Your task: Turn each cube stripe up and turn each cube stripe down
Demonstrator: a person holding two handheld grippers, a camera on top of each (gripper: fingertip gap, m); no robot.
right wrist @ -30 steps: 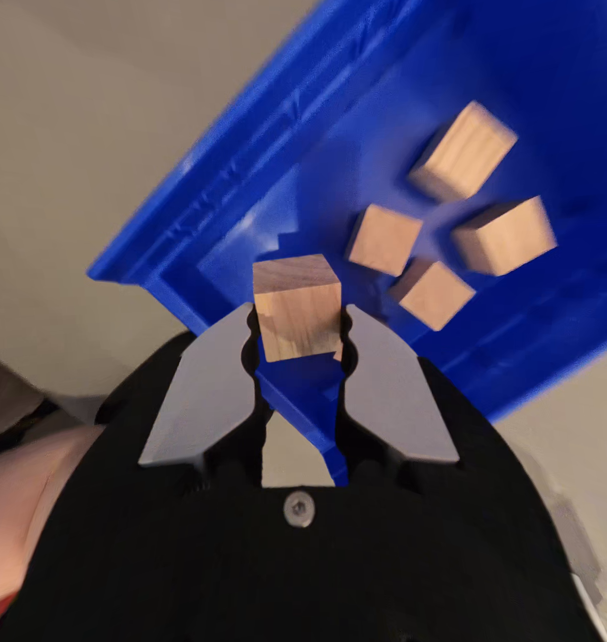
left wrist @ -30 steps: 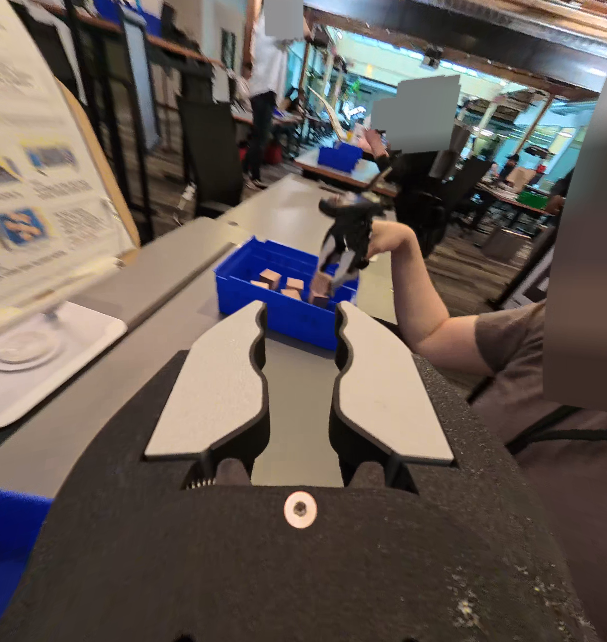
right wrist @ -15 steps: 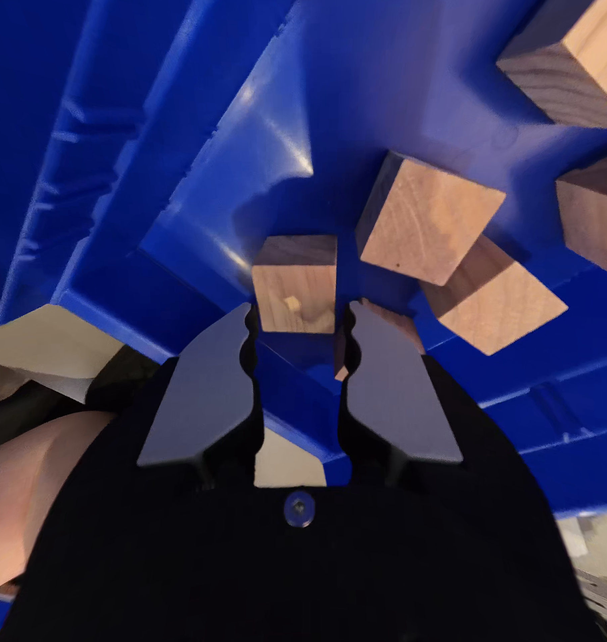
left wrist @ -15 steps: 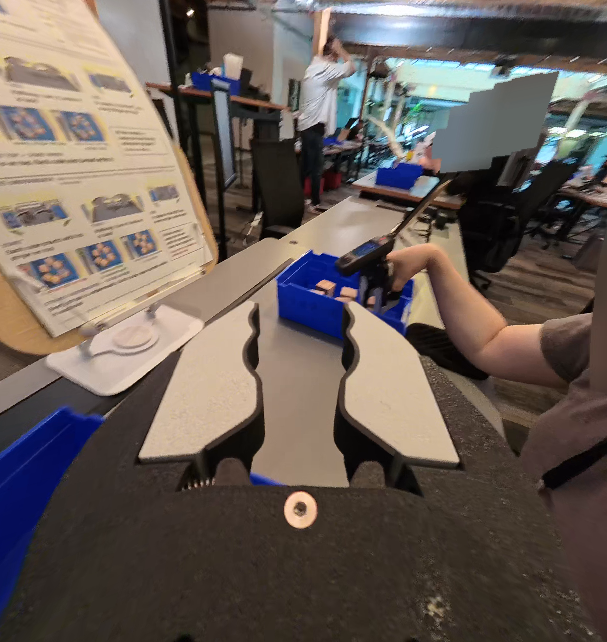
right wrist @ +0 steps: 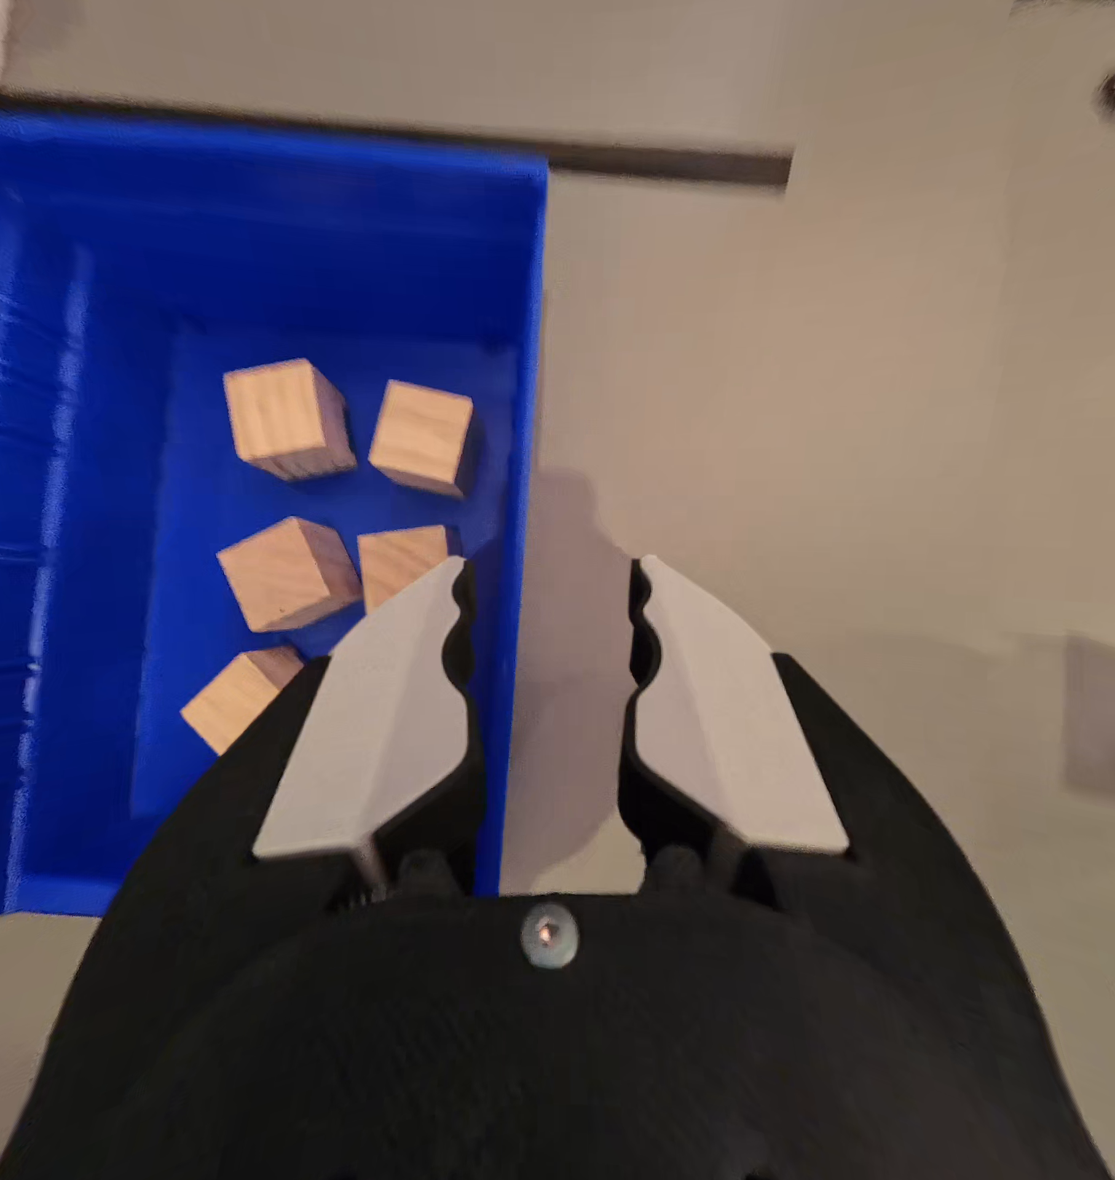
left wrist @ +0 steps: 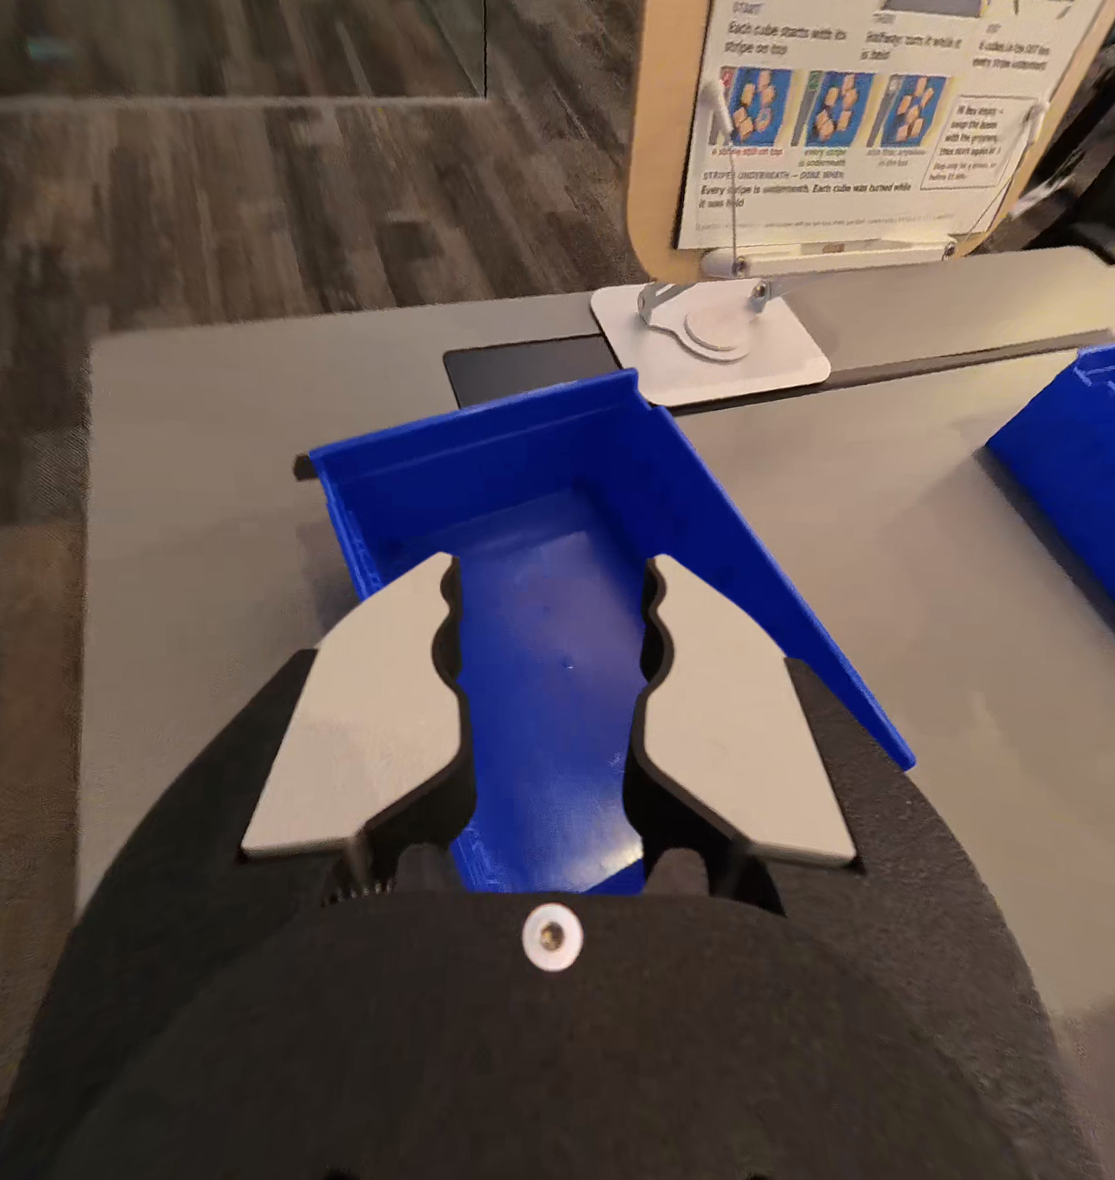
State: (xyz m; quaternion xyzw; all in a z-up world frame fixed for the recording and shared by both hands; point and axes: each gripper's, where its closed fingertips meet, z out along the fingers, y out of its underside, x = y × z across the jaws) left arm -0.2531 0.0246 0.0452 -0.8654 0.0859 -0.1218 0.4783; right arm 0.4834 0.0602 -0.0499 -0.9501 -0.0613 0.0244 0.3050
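In the right wrist view several plain wooden cubes [right wrist: 287,418] lie in a blue bin [right wrist: 63,447] on the grey table; no stripe shows on their upper faces. My right gripper [right wrist: 548,562] is open and empty, high above the bin's right wall [right wrist: 516,574]. In the left wrist view my left gripper [left wrist: 548,562] is open and empty above a second blue bin [left wrist: 702,543], whose visible floor holds no cubes. An edge of the other blue bin [left wrist: 1091,472] shows at the right.
An instruction board [left wrist: 861,128] on a white stand base [left wrist: 714,345] stands at the table's back edge. A dark strip [left wrist: 529,370] runs along the table behind the bins. Wood-pattern floor [left wrist: 223,191] lies beyond the table edge.
My right gripper let go of the cube into the bin, opened and rose away to the right. My left gripper opened wider and swung from facing the room down over the second bin.
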